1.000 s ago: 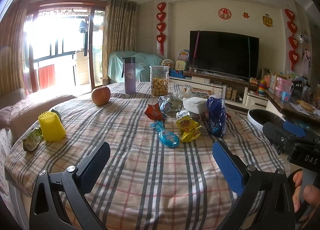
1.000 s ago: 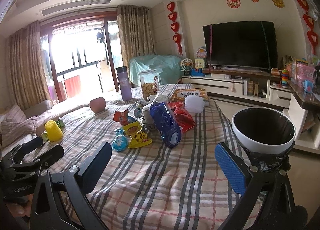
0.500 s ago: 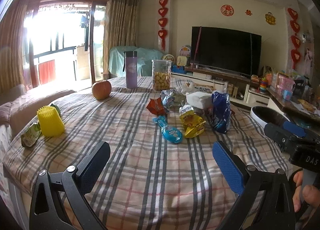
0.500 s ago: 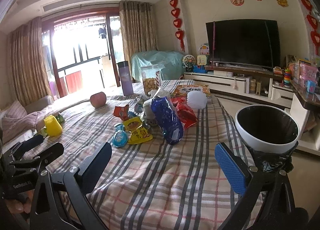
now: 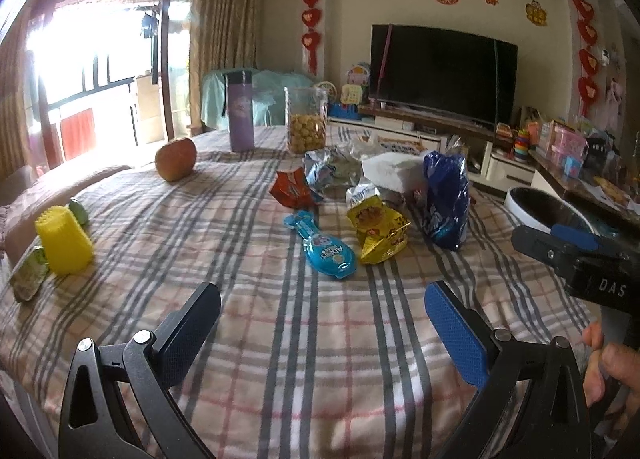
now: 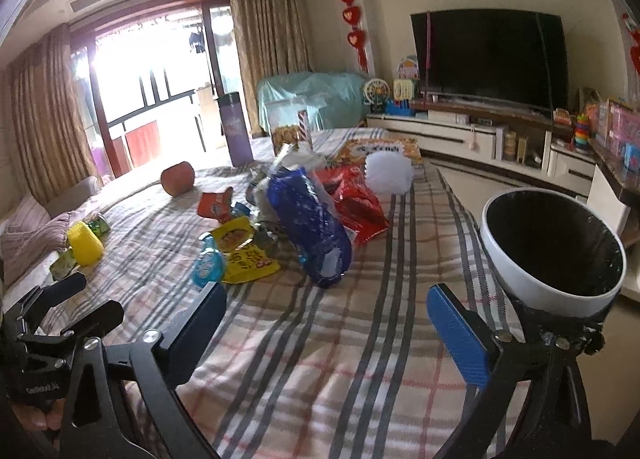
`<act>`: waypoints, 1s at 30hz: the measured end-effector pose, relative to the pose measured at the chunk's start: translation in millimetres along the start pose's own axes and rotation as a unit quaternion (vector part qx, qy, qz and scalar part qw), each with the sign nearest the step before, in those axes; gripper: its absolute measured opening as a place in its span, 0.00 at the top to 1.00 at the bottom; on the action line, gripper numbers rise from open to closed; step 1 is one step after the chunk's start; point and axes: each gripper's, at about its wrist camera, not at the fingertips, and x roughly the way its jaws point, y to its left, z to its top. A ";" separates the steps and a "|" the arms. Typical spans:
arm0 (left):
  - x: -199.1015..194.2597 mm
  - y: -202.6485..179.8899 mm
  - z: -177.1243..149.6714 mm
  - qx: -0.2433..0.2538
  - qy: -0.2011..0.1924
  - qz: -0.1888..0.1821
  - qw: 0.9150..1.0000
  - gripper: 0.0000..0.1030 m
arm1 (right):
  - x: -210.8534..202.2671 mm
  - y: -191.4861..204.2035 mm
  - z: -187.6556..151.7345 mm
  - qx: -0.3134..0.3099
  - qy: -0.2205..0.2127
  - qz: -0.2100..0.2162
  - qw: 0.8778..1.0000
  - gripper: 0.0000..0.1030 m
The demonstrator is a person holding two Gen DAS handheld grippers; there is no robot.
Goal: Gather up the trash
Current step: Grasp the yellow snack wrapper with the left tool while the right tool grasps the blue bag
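Left tool (image 5: 322, 317): fingers spread wide, empty, hovering over the near part of the counter (image 5: 280, 371).
Right tool (image 6: 326, 323): spread too, holding nothing.
Trash: wrappers bunched mid-counter, ahead of both tools, well apart from them.
Nearest piece: blue wrapper (image 5: 322, 245), straight ahead of the left tool; long axis runs near-right to far-left.
Beside it: yellow wrapper (image 5: 378, 229) on the right, then dark blue bag (image 6: 310, 229), standing, nearer the right tool.
Bin (image 6: 554, 247): white rim, black liner, off the counter's right edge, beside the right tool.
Nearer hand: left, as I judge it.
Hard to make out: the far wrappers overlap; count unclear.
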 end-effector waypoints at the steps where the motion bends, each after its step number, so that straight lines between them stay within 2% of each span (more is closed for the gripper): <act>1: 5.0 0.3 1.6 0.000 0.005 -0.001 1.000 0.01 | 4.6 -2.4 1.2 0.002 0.005 0.000 1.000 0.05; 6: 28.2 -0.2 12.7 0.002 0.021 -0.004 1.000 0.02 | 22.6 -11.4 7.6 0.014 0.026 0.012 1.000 0.17; 18: 82.8 -3.0 37.7 -0.003 0.065 -0.029 0.997 0.23 | 63.2 -14.8 27.9 0.005 0.053 0.045 0.998 0.23; 21: 95.3 -10.1 42.3 0.004 0.075 -0.041 0.996 0.26 | 75.4 -18.2 30.4 0.006 0.066 0.052 0.996 0.31; 27: 120.0 -21.6 53.7 0.025 0.090 -0.051 0.994 0.32 | 93.6 -21.4 34.4 0.008 0.083 0.076 0.994 0.41; 28: 123.2 -23.9 54.4 0.027 0.094 -0.054 0.994 0.36 | 95.7 -20.2 35.3 0.007 0.084 0.080 0.993 0.43; 29: 127.8 -25.7 55.8 0.028 0.100 -0.058 0.993 0.42 | 97.4 -19.5 35.7 0.005 0.086 0.085 0.993 0.52; 30: 131.2 -26.4 56.7 0.028 0.105 -0.063 0.992 0.46 | 99.3 -19.0 36.2 0.005 0.088 0.092 0.992 0.56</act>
